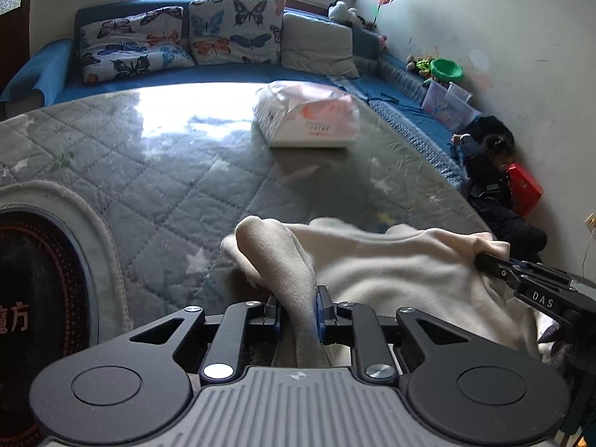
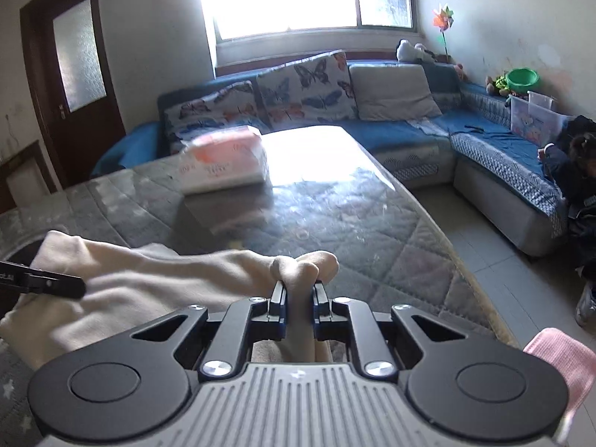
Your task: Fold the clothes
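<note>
One cream fleece garment (image 1: 391, 260), soft and thickly rumpled, lies bunched at the near edge of a table topped with a grey quilted cover (image 1: 167, 171) stitched in diamonds with pale stars. The left gripper (image 1: 298, 313) is clenched on a rolled fold of the fleece, which bulges rounded beyond its blue-lined black fingers. The right gripper (image 2: 300, 298) pinches another knobby bunch of the same fabric, at the garment's right end. Farther across the glossy cover sits a soft plastic pack (image 1: 309, 115) in white and pink, rectangular and crinkled. Beyond the table runs a blue corner sofa (image 2: 409, 130) with butterfly-print cushions (image 1: 178, 41) and a plain grey cushion (image 1: 316, 43). A green bowl (image 2: 523, 78) rests far right by the wall.
</note>
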